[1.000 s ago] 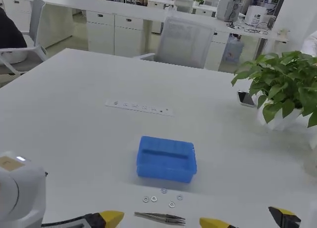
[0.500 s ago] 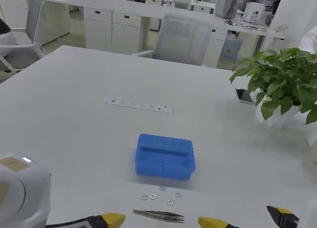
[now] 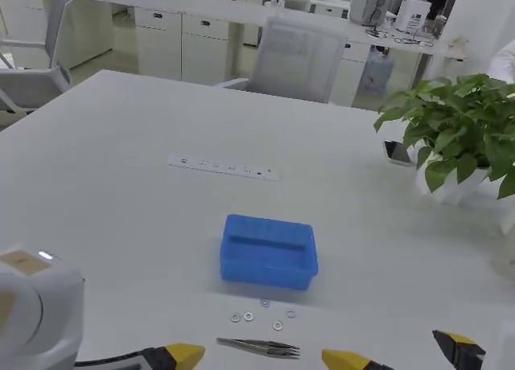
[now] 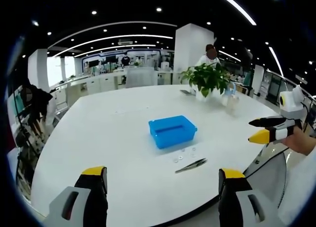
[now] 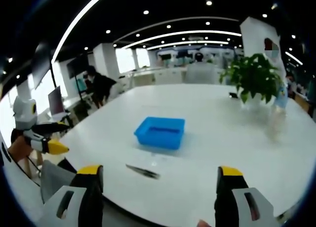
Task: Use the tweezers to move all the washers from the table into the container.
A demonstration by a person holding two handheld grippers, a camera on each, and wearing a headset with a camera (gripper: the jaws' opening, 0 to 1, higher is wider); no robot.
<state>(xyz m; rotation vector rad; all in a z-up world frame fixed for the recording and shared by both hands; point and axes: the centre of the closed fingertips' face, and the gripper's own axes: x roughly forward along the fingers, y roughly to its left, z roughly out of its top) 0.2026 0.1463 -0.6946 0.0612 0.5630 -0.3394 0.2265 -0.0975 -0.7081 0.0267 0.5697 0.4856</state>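
Tweezers (image 3: pixel 259 348) flat on counter (image 3: pixel 121 193), long axis crosswise, between left gripper (image 4: pixel 162 172) and right gripper (image 5: pixel 157 170), near both; fingers (image 4: pixel 94 180) on each spread wide, empty.

Tabletop (image 3: pixel 121 145): white, smooth, matt, with a faint soft sheen under the ceiling lights.
Container (image 3: pixel 268 252): blue plastic, smooth walls, slight gloss.
Washers (image 3: pixel 248 316): pale metal rings, too small to tell the finish.
Tweezers (image 3: pixel 259 347): grey metal, dull shine.
Left gripper (image 4: pixel 162 172): dark jaws with yellow tips that look like matt plastic; pale grey smooth shell.
Right gripper (image 5: pixel 159 171): the same yellow tips on dark jaws; pale smooth shell.
Plant (image 3: pixel 459 137): green leaves, lightly glossy.
Pot (image 3: pixel 451 195): white, smooth.
Chair (image 3: pixel 302 60): pale grey back, looks like mesh cloth.
Phone (image 3: pixel 398 154): dark, glossy face.
Socket strip (image 3: pixel 225 168): white, matt, flush with the tabletop.
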